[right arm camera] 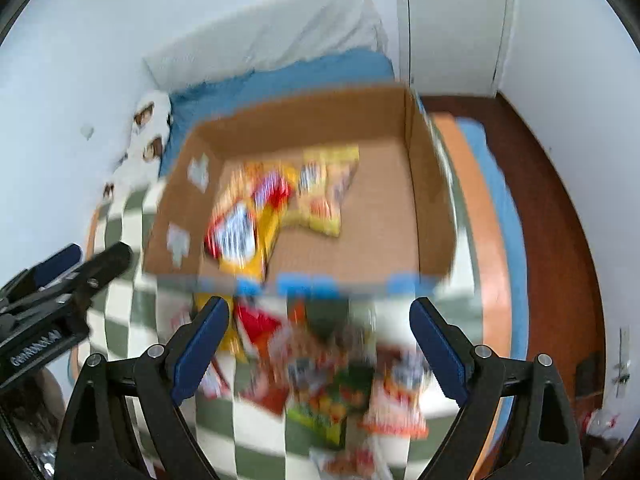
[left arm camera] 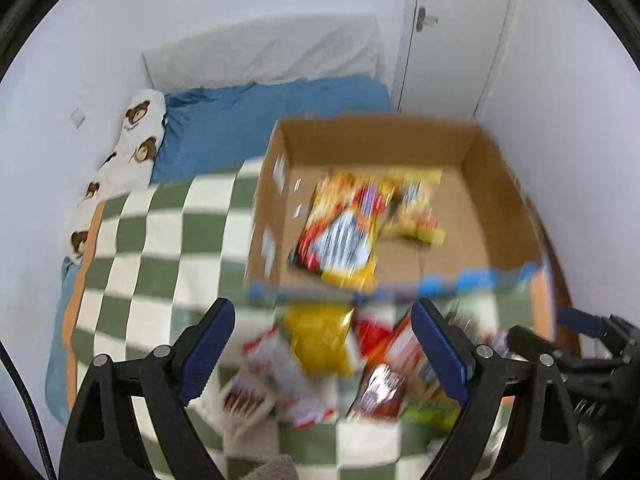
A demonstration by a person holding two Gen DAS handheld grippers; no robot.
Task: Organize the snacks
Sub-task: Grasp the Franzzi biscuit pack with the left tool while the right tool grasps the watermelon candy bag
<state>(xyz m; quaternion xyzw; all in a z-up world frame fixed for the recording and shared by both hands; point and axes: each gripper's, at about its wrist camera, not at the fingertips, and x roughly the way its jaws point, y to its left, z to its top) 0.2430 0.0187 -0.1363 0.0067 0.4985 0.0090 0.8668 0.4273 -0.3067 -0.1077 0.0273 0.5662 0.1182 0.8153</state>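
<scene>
Bed with a checked blanket (left arm camera: pixel 160 248), white walls, door (left arm camera: pixel 452 40) far right.

I see both grippers, left gripper (left arm camera: pixel 324 354) and right gripper (right arm camera: pixel 320 352), jaws wide apart and empty, above blurred loose snacks (right arm camera: pixel 332 376) on the near blanket; a few packets (left arm camera: pixel 352 220), probably crisps, lie in the cardboard box (left arm camera: pixel 500 184) beyond.

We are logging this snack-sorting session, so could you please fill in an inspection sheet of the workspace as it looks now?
Surface: a bed with a green and white checkered blanket; both views are motion-blurred.
Job's things: an open cardboard box on the blanket holds two snack packs; a loose pile of snack packs lies on the blanket in front of the box.
Clutter: nothing seen.
Grippers: left gripper and right gripper both have jaws wide apart above the pile, with nothing held.
Cables: a black cable at the left edge of the left wrist view.
Surroundings: bear-print pillow, blue sheet, white walls, a white door, reddish-brown floor.
</scene>
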